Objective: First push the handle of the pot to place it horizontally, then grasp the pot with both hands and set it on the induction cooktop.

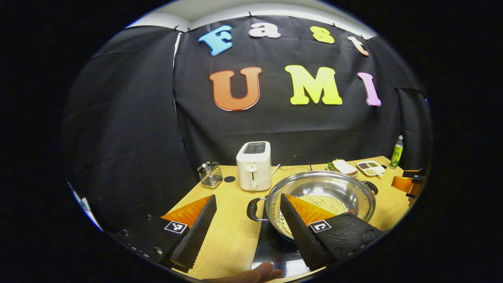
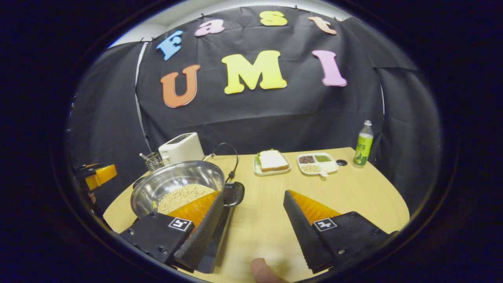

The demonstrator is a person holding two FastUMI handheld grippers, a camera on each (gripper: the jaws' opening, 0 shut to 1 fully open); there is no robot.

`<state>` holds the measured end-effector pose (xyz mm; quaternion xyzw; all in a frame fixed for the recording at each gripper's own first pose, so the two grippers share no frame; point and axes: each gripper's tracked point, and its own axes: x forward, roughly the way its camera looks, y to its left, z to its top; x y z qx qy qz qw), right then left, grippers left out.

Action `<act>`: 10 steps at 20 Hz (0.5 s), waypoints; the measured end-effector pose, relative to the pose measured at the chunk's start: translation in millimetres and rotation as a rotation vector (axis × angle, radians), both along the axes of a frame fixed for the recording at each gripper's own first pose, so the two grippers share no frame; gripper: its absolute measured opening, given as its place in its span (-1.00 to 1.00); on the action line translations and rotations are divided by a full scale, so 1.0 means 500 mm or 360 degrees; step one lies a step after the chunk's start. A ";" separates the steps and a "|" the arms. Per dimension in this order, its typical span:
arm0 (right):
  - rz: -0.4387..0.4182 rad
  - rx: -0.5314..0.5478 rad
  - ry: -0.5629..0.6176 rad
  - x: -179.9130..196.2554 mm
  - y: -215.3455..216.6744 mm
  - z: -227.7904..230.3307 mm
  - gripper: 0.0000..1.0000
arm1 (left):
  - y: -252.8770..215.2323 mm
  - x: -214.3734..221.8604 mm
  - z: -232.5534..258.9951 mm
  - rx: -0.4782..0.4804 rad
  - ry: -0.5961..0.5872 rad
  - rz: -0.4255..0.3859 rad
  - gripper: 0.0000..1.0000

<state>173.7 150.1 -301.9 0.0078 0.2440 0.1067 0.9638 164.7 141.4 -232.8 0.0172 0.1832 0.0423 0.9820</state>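
A steel pot holding pale beans stands on the black induction cooktop. Its handles point sideways: the black left handle lies between the fingers of my left gripper, which is open and does not touch it. In the right gripper view the pot is at the left, and its right handle sits just inside the left finger of my open right gripper. The cooktop shows dark under that finger. Each gripper also appears far off in the other's view, left gripper and right gripper.
A white toaster and a wire rack stand behind the pot. A sandwich plate, a divided dish and a green bottle line the table's far right. A black cable loops beside the pot. A thumb shows below.
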 end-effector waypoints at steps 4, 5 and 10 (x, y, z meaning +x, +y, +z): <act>-0.0059 0.0024 -0.0118 -0.070 -0.058 0.080 0.93 | -0.036 -0.058 0.048 0.0059 -0.0054 -0.0036 0.93; -0.0060 0.0045 -0.0148 -0.087 -0.065 0.105 0.94 | -0.040 -0.075 0.066 0.0091 -0.0056 -0.0020 0.94; -0.0027 0.0050 -0.0322 -0.164 -0.105 0.239 0.93 | -0.122 -0.126 0.190 0.0050 -0.0206 -0.0105 0.93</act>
